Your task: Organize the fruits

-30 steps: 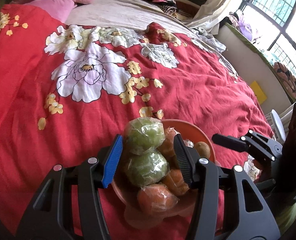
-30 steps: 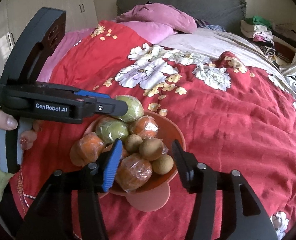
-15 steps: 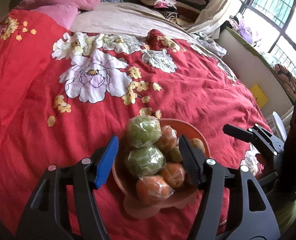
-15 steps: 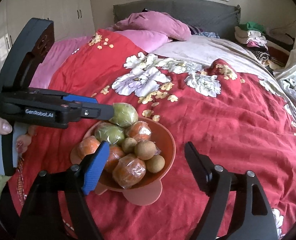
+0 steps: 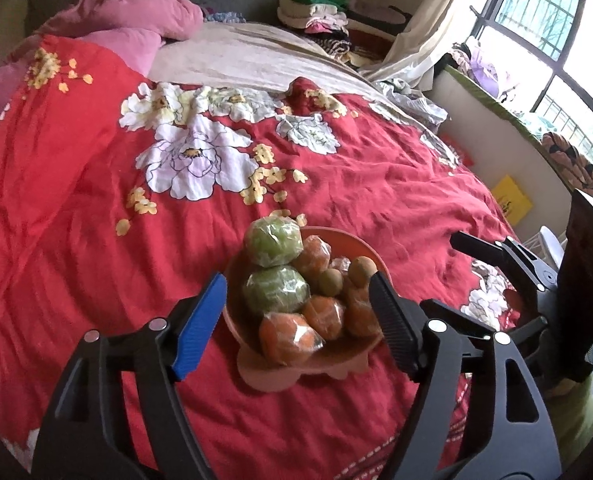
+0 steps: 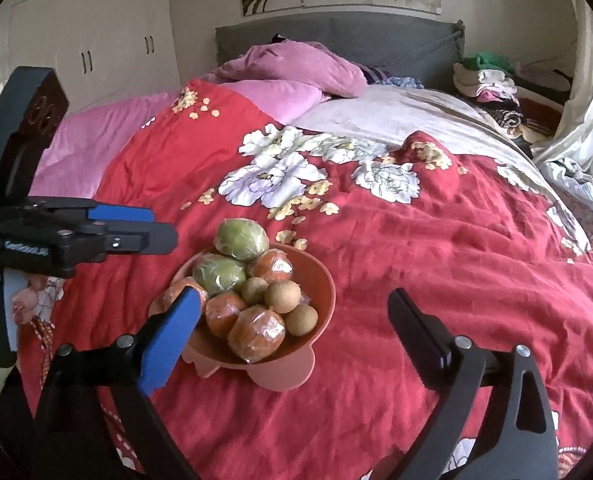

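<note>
An orange bowl (image 5: 358, 246) (image 6: 320, 280) sits on the red flowered quilt, piled with wrapped fruit: two green ones (image 5: 274, 242) (image 6: 242, 240), several oranges (image 5: 290, 336) (image 6: 256, 334) and small brown round fruits (image 5: 362, 270) (image 6: 282, 297). My left gripper (image 5: 298, 326) hovers just in front of the bowl, its jaws opening, nothing pressed between them. My right gripper (image 6: 292, 340) stands before the bowl on the other side, jaws opening wide and empty. Each gripper shows in the other's view, the left gripper (image 6: 128, 236) beside the bowl's left.
The red quilt (image 5: 76, 240) covers most of the bed. Pink pillows (image 6: 296, 68) and a grey sheet (image 6: 396, 116) lie toward the headboard. Folded clothes (image 6: 484, 76) are stacked at the far corner. A window (image 5: 536, 20) and sill are to the right.
Both grippers have drawn back and up from the bowl and their jaws have spread apart. The fruit stays in the bowl, which now looks smaller and farther off.
</note>
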Motion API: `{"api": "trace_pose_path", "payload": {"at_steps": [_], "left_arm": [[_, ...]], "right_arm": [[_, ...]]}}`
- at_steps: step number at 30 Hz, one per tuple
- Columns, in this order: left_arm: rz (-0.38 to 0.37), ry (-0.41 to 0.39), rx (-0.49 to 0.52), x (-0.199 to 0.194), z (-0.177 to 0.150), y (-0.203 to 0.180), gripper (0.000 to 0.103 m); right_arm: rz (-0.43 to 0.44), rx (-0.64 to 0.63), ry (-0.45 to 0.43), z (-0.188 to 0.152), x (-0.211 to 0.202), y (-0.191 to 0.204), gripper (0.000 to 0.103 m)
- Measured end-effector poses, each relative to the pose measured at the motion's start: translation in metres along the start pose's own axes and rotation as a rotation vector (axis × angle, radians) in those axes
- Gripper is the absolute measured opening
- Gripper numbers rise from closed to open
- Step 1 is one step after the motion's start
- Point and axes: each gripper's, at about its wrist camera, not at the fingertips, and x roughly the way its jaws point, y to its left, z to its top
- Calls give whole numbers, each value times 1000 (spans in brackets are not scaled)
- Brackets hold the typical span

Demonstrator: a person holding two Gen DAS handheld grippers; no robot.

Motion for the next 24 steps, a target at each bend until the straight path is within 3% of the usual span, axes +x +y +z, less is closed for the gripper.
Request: {"api": "trace_pose_path", "payload": {"at_steps": [24], "left_arm": [[72, -93, -26, -58, -44, -11, 93]], "right_arm": [[-56, 31, -67, -21, -47, 14, 98]]}}
